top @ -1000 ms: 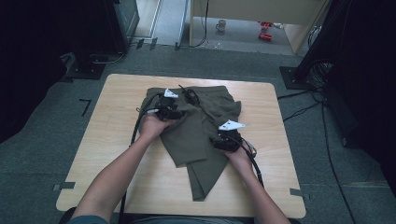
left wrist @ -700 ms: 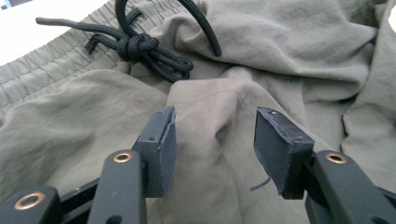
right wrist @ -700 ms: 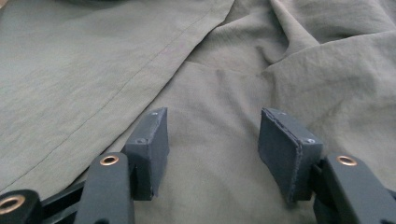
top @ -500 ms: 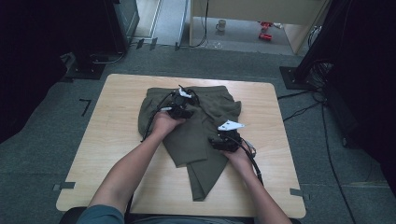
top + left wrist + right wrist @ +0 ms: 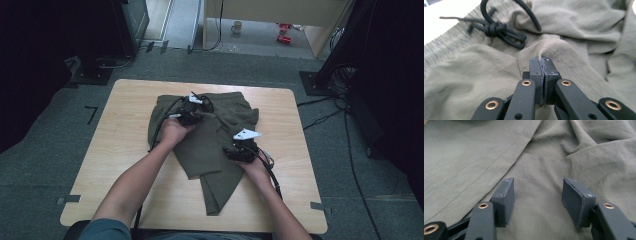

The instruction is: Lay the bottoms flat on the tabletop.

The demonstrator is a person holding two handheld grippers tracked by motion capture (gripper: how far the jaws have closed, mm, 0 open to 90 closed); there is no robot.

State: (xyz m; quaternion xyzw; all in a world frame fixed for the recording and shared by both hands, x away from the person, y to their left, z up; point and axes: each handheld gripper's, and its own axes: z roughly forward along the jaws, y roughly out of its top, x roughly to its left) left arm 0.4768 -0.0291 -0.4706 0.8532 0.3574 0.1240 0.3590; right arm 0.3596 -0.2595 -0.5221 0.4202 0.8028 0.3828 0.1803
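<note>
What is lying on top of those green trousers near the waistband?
A knotted black drawstring lies on the olive trousers by the elastic waistband. The left gripper pinches a fold nearby; what the fold covers is hidden.

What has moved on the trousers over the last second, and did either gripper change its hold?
The left gripper has carried its pinched fold of the olive trousers rightward across the garment toward the waistband's black drawstring, its fingers shut on the cloth. The right gripper has stayed in place over the trouser leg, fingers open. The table is unchanged.
</note>
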